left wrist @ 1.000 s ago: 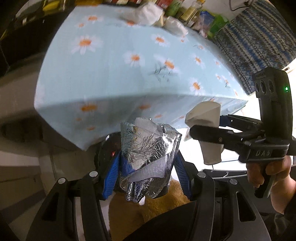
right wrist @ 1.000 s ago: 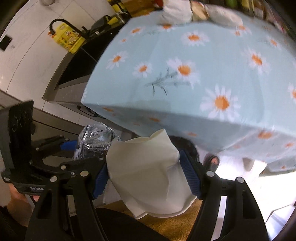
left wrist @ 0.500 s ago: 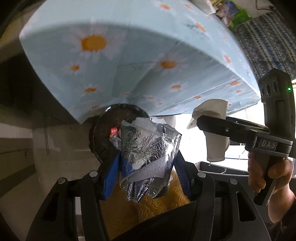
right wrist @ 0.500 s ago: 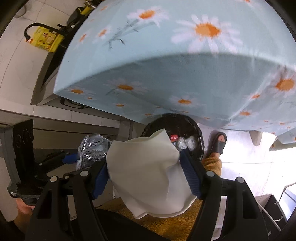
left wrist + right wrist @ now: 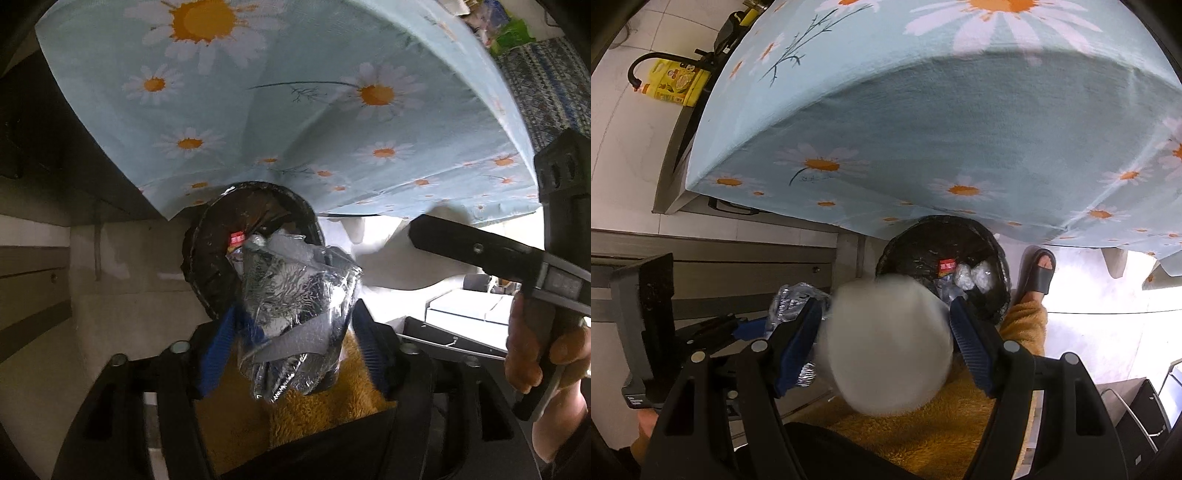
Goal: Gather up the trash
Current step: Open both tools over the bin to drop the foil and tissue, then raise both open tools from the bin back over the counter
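My left gripper [image 5: 295,314] points down over a black-bagged trash bin [image 5: 207,258] that stands under the table's edge. A crumpled silver foil wrapper [image 5: 291,288] sits between its blue pads. The jaws are opening, and a gap shows on each side of the foil. My right gripper [image 5: 884,314] hangs just right of it above the same bin [image 5: 916,236]. Its jaws are opening too. A white paper wad [image 5: 886,343] lies blurred between its pads and looks loose. The bin holds a red scrap and crumpled clear plastic.
A light blue daisy tablecloth [image 5: 923,129] overhangs the far side of the bin. A foot in a grey slipper [image 5: 1039,269] stands right of the bin, and a leg in yellow fleece [image 5: 923,435] is below the grippers. A yellow jug [image 5: 674,83] sits on the floor far left.
Both grippers sank from table height to just above the bin, which came into view. Both pairs of jaws widened, and the white paper turned blurred and rounder between the right pads.
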Tool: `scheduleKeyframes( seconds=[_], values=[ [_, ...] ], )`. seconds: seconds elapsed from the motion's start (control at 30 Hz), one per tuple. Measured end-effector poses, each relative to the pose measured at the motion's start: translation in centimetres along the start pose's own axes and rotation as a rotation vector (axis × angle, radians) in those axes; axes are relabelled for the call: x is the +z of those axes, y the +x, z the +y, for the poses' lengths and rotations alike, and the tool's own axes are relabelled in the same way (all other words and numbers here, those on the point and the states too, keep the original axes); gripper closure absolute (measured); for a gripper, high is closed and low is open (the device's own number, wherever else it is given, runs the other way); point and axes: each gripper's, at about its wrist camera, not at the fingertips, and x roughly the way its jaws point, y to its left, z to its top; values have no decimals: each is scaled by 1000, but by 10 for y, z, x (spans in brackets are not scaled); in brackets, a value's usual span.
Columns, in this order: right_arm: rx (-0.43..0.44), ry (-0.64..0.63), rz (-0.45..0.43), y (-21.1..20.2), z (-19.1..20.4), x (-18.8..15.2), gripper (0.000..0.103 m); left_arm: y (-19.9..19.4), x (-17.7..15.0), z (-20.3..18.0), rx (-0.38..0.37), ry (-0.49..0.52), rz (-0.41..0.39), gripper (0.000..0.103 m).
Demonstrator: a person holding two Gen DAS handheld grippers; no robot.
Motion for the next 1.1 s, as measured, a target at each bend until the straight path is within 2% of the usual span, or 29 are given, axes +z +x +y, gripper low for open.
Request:
scheduleKeyframes(
  seconds=[0.03, 0.1, 0.33, 0.57, 0.87, 1.1],
  values=[
    [4, 2, 4, 1, 0, 1, 20, 0, 1, 0, 5, -9, -2, 26],
    [2, 17, -2, 0, 0, 3, 17, 0, 2, 2, 0, -18, -5, 25],
    [7, 34, -15, -8, -5, 8, 17, -1, 4, 4, 7, -20, 6, 25],
    [6, 32, -37, -21, -2, 9, 17, -12, 7, 1, 6, -7, -22, 25],
    [3, 17, -100, -50, 7, 7, 17, -45, 11, -10, -16, 45, -97, 25],
    [-14, -4, -175, -79, 17, 5, 17, -71, 12, -28, -14, 124, -151, 25]
  ],
)
